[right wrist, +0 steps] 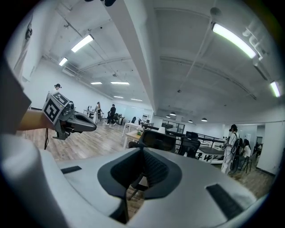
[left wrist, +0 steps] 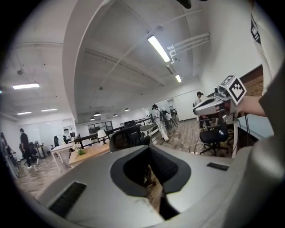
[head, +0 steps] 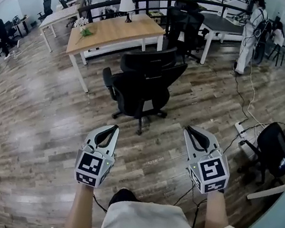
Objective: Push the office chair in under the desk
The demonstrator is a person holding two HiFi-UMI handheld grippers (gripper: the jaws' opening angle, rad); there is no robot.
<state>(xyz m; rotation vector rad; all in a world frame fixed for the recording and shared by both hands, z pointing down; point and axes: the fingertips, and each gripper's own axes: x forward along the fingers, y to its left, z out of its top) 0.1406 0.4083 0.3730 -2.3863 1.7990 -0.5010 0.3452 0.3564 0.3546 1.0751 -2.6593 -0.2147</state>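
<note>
A black office chair (head: 142, 83) stands on the wooden floor, pulled out from the light wooden desk (head: 116, 29) behind it, its back toward me. My left gripper (head: 111, 128) and right gripper (head: 193, 130) hover side by side short of the chair, not touching it. Both are shut with nothing between the jaws. In the left gripper view the chair's backrest (left wrist: 129, 136) shows above the closed jaws, with the right gripper (left wrist: 218, 100) to the side. The right gripper view shows the chair (right wrist: 158, 140) ahead and the left gripper (right wrist: 71, 120) at the left.
A lamp (head: 127, 7) and flowers (head: 84, 27) sit on the desk. More black chairs (head: 186, 23) and a dark table (head: 224, 24) stand behind. A person (head: 252, 32) stands at the back right. A cable (head: 249, 97) runs across the floor toward another chair (head: 273, 145).
</note>
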